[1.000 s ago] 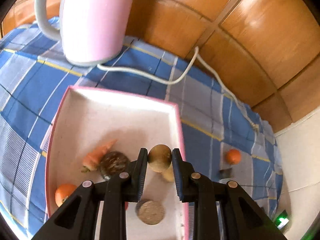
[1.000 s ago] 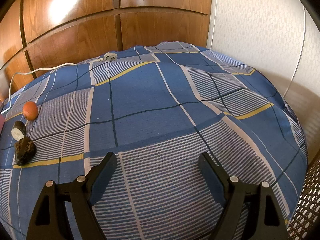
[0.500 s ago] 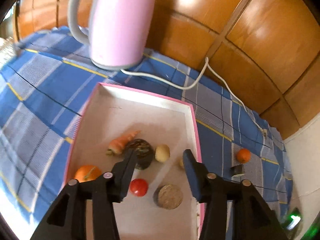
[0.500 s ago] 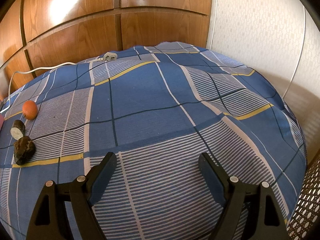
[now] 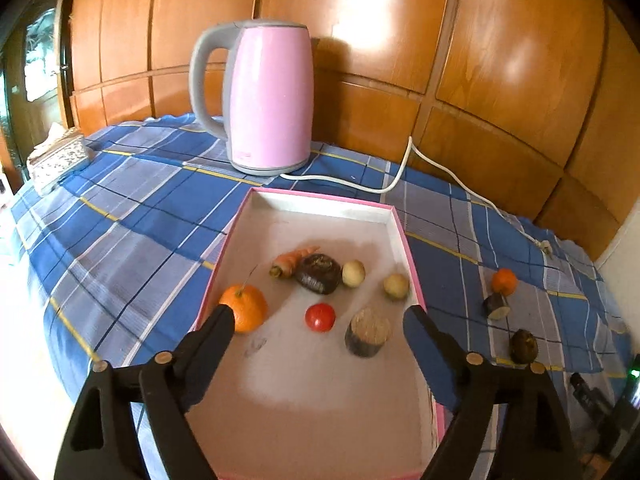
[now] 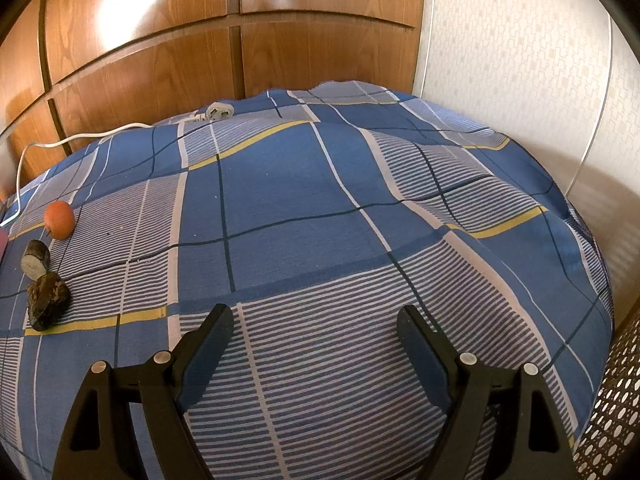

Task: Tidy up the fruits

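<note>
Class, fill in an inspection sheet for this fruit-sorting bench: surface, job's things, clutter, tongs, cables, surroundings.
Surface: blue checked cloth, rumpled.
Job's things: pink tray holds a large orange, carrot, tomato and four other pieces; small orange and two dark pieces lie on the cloth outside it.
Clutter: pink kettle; patterned box.
Tongs: left tongs opening, nothing between; right tongs open, empty.
Cables: white cord, unplugged.
Surroundings: wood panelling.

Both the left gripper (image 5: 318, 318) and the right gripper (image 6: 315, 318) were black plastic, with blue-padded fingers (image 5: 430, 354) and silver rivets (image 5: 163, 357).
</note>
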A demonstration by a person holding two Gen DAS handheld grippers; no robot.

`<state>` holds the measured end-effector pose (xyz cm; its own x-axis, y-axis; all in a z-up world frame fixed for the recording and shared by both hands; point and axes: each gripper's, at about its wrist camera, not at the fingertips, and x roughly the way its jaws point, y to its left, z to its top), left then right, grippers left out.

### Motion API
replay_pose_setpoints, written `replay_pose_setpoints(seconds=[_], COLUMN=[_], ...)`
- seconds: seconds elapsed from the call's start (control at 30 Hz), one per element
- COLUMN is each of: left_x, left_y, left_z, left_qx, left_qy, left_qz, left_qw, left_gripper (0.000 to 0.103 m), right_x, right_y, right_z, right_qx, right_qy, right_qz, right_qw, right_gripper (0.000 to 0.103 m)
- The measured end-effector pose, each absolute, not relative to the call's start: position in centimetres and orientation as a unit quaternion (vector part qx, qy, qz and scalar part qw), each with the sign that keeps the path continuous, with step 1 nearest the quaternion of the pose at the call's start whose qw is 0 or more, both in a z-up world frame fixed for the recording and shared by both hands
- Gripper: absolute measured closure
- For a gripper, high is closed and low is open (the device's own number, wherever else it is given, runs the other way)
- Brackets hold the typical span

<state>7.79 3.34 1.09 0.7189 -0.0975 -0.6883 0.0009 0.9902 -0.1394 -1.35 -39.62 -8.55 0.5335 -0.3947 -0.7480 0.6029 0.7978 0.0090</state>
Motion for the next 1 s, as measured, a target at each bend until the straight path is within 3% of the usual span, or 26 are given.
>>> replay_pose_setpoints(seconds=[0.43, 1.0], left_x=[3.1, 1.6], left_y=[3.4, 3.7], left_z=[0.2, -0.8], left_qx=[-0.059, -0.054], left_qy=[0.345, 0.333], left_qz=[-0.013, -0.037], left_qw=[0.937, 0.941], left_gripper=[0.001, 0.000], right_x=[-1.2, -0.5], right_y=[-39.6, -37.1], right_z=[-8.4, -6.5], right_qx=[0.137, 0.127], right_qy=[0.393, 0.420], right_qz=[-0.292, -0.219], right_qw=[0.861, 0.872], right_gripper=[0.018, 0.018])
